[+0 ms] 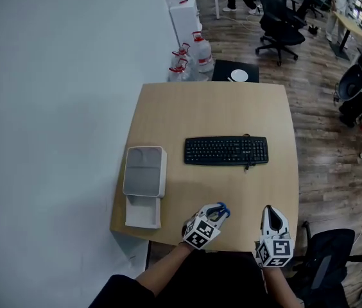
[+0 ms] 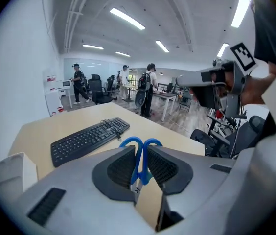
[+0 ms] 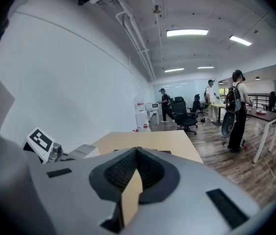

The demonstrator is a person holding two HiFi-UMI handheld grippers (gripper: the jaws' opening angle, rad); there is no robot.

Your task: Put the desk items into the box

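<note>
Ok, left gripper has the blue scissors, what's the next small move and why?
Probably carry the left gripper leftward toward the white box at the desk's left edge: its fingers are clamped on the blue scissors, and the box sits open, apart from it.

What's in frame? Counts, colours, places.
desk: 1, tan, against white wall
keyboard: 1, black, mid-desk
box: 1, white, open, desk's left edge
scissors: 1, blue handles, gripped, near desk edge
water jugs: several, clear with red caps, floor past desk's far-left corner
office chairs: at least 2, black, floor beyond and right of desk
left gripper: 1, grey, desk's near edge, shut on scissors
right gripper: 1, grey, desk's near edge, fingers together, empty
</note>
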